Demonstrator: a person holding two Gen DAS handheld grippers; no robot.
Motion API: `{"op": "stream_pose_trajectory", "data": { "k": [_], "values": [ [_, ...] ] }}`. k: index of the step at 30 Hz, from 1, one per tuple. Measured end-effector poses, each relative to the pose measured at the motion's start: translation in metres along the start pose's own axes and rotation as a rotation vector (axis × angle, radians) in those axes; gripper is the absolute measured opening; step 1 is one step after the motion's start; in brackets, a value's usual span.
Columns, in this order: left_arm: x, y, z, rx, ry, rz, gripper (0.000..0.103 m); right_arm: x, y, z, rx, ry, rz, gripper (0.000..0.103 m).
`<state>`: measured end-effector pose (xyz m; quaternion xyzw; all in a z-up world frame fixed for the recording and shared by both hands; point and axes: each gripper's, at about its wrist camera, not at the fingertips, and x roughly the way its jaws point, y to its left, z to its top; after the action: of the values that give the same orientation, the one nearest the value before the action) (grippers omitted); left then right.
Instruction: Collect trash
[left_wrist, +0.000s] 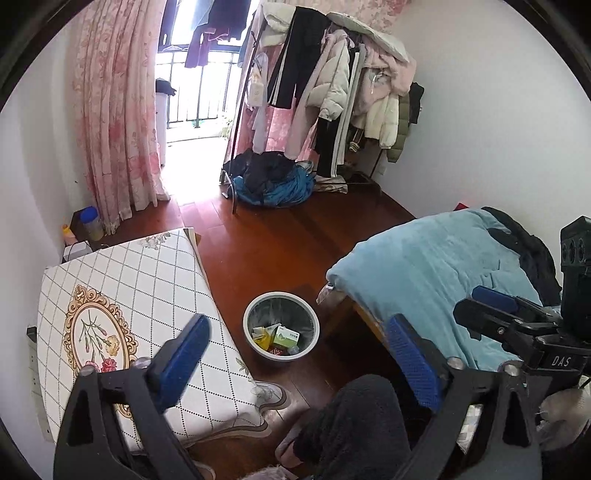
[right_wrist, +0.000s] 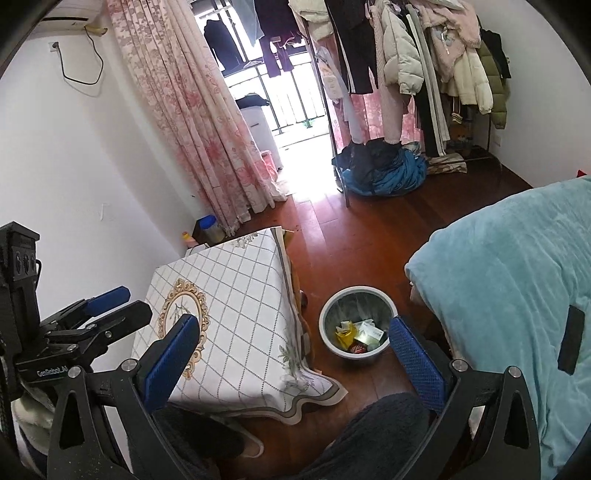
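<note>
**Both grippers raised and empty above the bin**

The left gripper (left_wrist: 299, 354) and right gripper (right_wrist: 291, 354) are spread wide, holding nothing, raised high over the floor, probably because no loose trash is within reach. The trash bin (left_wrist: 281, 325) stands on the wooden floor between the table with the checked cloth (left_wrist: 147, 288) and the bed with the blue blanket (left_wrist: 424, 266). It sits in the lower middle of both views, between the fingers but well below them. Inside lie a green and white box (left_wrist: 286, 336) and yellow wrappers (right_wrist: 343, 334).
</note>
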<state>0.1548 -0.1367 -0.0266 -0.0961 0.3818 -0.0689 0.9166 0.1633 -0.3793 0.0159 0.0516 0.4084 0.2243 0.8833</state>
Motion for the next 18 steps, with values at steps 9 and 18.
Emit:
{"op": "stream_pose_trajectory", "data": {
  "k": [9,18],
  "values": [
    [-0.006,0.0,0.001,-0.001,-0.012,-0.012,0.103,-0.006,0.003,-0.004,-0.014,-0.005,0.0,0.103],
    [-0.012,0.001,0.002,-0.001,-0.013,-0.046,0.103,-0.011,0.012,0.0,-0.035,-0.006,0.01,0.103]
  ]
}}
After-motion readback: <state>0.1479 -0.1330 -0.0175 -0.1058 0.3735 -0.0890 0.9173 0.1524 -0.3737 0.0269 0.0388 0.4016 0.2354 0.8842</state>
